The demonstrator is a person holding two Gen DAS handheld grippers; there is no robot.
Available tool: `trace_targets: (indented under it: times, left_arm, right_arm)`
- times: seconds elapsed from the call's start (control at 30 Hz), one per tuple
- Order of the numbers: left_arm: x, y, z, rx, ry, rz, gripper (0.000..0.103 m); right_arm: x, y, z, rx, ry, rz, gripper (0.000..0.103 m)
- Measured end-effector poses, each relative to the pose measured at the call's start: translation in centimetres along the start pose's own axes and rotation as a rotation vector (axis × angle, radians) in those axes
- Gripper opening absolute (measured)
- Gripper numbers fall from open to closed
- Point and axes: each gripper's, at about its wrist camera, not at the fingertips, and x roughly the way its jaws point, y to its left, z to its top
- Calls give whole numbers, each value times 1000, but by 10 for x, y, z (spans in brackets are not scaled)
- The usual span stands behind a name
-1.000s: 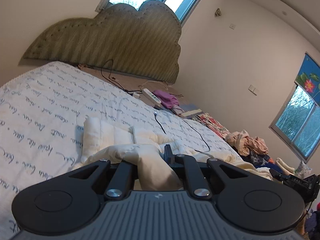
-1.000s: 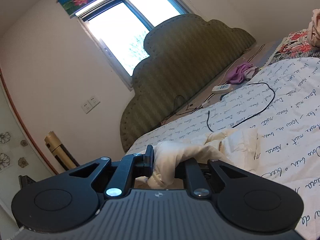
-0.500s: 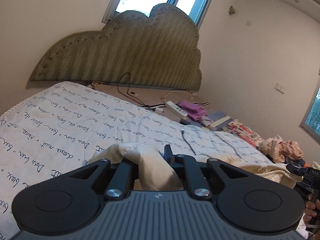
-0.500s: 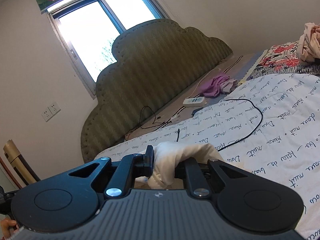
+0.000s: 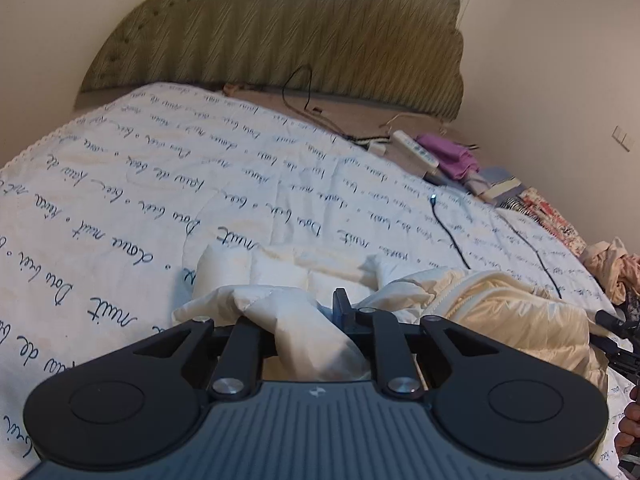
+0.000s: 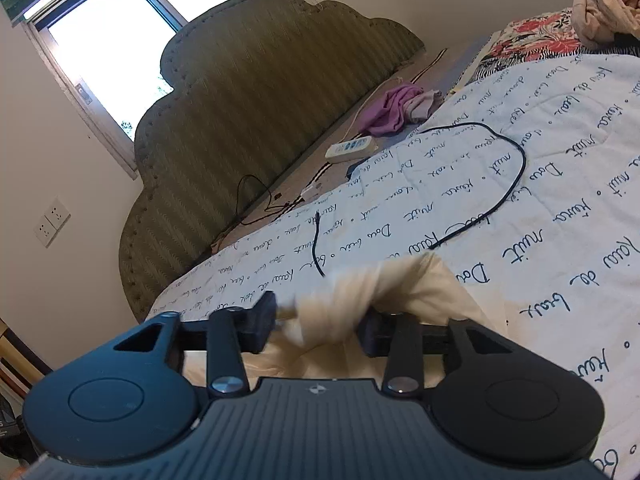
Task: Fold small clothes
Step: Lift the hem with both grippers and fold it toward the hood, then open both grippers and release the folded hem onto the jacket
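A small cream quilted jacket (image 5: 492,312) lies crumpled on the white bedspread with blue script (image 5: 160,208). My left gripper (image 5: 304,320) is shut on a fold of the cream jacket, held low over the bed. In the right wrist view my right gripper (image 6: 320,324) has its jaws spread wide, and a blurred bunch of the cream jacket (image 6: 384,288) sits loose between them, over the bedspread (image 6: 540,200).
A green padded headboard (image 5: 300,28) stands at the far end. A black cable (image 6: 500,184) loops on the bedspread. A white power strip (image 6: 352,148) and purple cloth (image 6: 396,108) lie by the headboard. A heap of clothes (image 5: 612,264) sits at the right.
Both grippers dropped toward the bed with the jacket. The right gripper's jaws spread apart and let the cloth go slack; the left stayed clamped.
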Motion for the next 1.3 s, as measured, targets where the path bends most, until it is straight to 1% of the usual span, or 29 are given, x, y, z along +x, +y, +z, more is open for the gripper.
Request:
trace_targets:
  times: [0.03, 0.07, 0.17, 0.23, 0.27, 0.33, 0.37, 0.4, 0.47, 0.57, 0.63, 0.77, 0.83, 0.93, 1.0, 1.1, 1.17, 1.2, 1.3]
  left_arm:
    - [1, 1, 1, -11, 11, 5, 19]
    - [3, 3, 2, -31, 19, 5, 21]
    - [6, 11, 7, -102, 26, -31, 28]
    - [9, 15, 9, -151, 30, -59, 33]
    - [11, 16, 11, -176, 35, -72, 37]
    - [15, 20, 12, -232, 44, -109, 59]
    - [17, 23, 13, -264, 44, -134, 76]
    - [17, 25, 13, -288, 35, -147, 83]
    - [14, 26, 14, -302, 6, -119, 84]
    - [5, 21, 15, -252, -50, -30, 84]
    - [0, 14, 13, -179, -86, 25, 84]
    - [0, -8, 4, 18, -139, 138, 84]
    - [4, -16, 1, 70, -152, 170, 84]
    - [18, -22, -1, 90, -156, 206, 84]
    - [30, -24, -3, 101, -145, 243, 84]
    - [49, -25, -12, 125, -110, 337, 84]
    - [57, -24, -20, 142, -98, 355, 84]
    - [60, -24, -24, 148, -98, 363, 87]
    - [65, -22, -33, 160, -106, 379, 88]
  right_arm:
    - [0, 2, -1, -11, -11, -6, 67]
    - [-1, 6, -4, -33, -24, -14, 69]
    - [-6, 28, -12, -126, -72, -55, 69]
    - [-7, 52, -20, -238, -84, -35, 69]
    - [-5, 66, -26, -297, -81, -29, 69]
    - [1, 102, -40, -444, -62, -18, 69]
    - [6, 117, -49, -509, -46, -13, 70]
    - [13, 130, -57, -565, -28, -15, 68]
    - [30, 150, -70, -644, 17, -48, 68]
    - [61, 159, -81, -667, 68, -114, 70]
    - [78, 154, -85, -655, 99, -140, 70]
    - [95, 143, -95, -655, 127, -170, 72]
    - [97, 139, -102, -663, 128, -168, 74]
    - [101, 136, -109, -668, 124, -172, 76]
    - [104, 135, -112, -673, 121, -177, 77]
    - [107, 133, -115, -675, 116, -184, 79]
    - [109, 131, -116, -671, 113, -185, 81]
    - [110, 130, -116, -667, 111, -185, 81]
    - [113, 127, -118, -656, 105, -182, 84]
